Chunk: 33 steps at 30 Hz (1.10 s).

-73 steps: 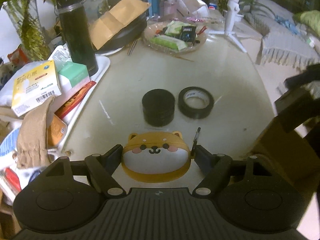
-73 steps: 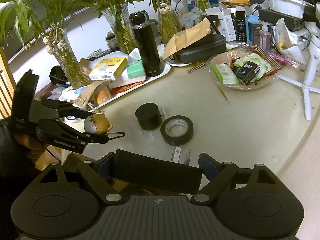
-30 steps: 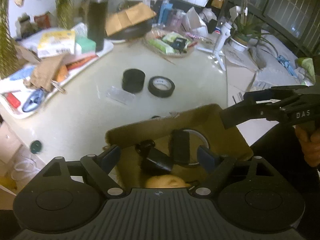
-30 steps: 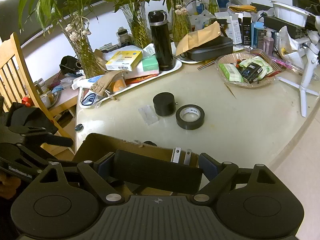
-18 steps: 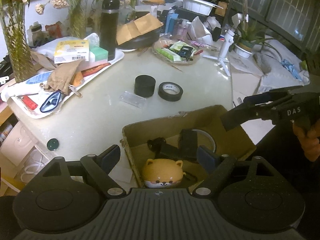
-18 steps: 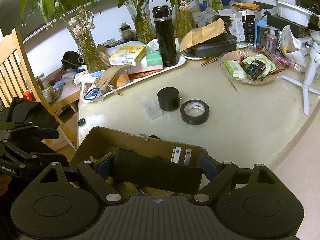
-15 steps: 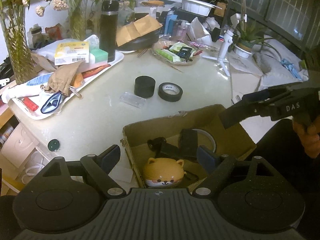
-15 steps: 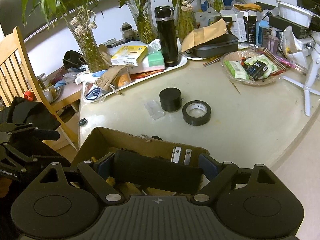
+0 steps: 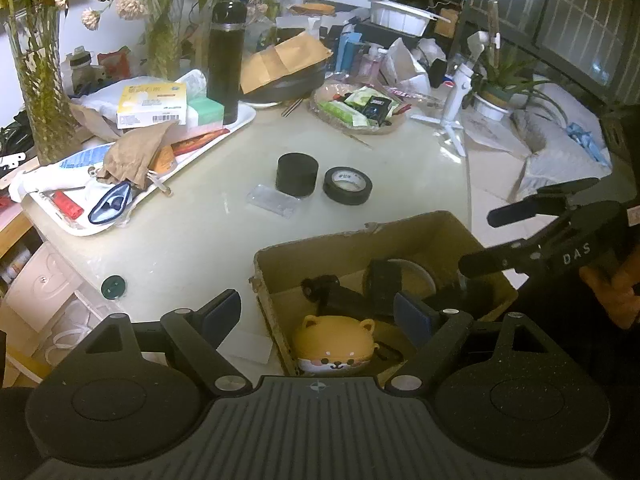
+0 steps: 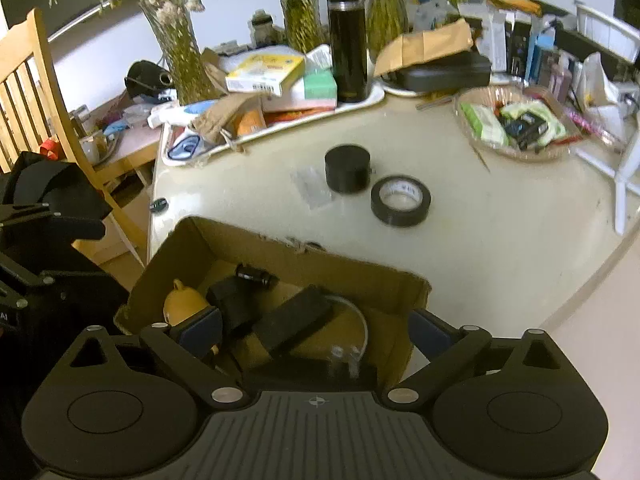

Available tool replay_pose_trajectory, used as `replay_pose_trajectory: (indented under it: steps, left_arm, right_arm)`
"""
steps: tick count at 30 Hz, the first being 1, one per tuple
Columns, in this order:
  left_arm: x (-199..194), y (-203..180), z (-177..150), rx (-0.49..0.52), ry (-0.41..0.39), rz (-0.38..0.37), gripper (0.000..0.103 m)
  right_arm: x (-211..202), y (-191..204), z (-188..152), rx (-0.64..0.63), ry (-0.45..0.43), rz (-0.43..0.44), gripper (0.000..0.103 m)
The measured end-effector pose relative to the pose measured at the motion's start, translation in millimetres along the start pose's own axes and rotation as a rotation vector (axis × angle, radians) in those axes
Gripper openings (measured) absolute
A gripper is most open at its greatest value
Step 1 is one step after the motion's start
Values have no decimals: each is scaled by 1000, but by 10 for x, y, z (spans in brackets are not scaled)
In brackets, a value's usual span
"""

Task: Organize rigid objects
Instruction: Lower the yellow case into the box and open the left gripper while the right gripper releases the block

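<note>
My left gripper (image 9: 318,311) stands open and empty over the near corner of a cardboard box (image 9: 360,236) at the table's edge. An orange dog-faced case (image 9: 335,345) lies in the box with several black items. My right gripper (image 10: 316,330) hangs over the same box (image 10: 280,256); its jaws are opening wide, and a black block (image 10: 294,322) lies loose in the box below them, untouched. The dog case (image 10: 182,304) shows beside the left finger. On the table sit a black cylinder (image 9: 297,174), a black tape roll (image 9: 347,185) and a clear plastic piece (image 9: 273,201).
A white tray (image 9: 92,230) piled with boxes and packets, a black flask (image 9: 225,60) and glass vases line the far left. A basket of packets (image 9: 360,116) and a white tripod (image 9: 456,120) stand beyond. A wooden chair (image 10: 32,80) is left of the table.
My right gripper has spread its jaws, and the black block it held now lies in the box. The left gripper drew back slightly from the box, with the dog case left inside.
</note>
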<state>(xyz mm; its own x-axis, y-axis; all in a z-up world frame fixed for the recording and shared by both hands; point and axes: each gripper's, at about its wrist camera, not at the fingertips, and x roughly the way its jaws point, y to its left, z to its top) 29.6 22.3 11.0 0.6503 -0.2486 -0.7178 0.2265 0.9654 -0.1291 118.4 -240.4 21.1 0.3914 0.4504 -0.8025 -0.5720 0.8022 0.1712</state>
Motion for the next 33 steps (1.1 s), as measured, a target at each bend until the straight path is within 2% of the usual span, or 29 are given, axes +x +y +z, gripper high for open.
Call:
replay_pose_trajectory:
  steps: [19,33]
  left_arm:
    - [128,-71,-5,47,72,56,84]
    - [169,-99,6,55,72,54,84]
  right_arm:
    - [139,-118,-319,66,105,-22,103]
    - [103,-157,-299,90,72,-37,103]
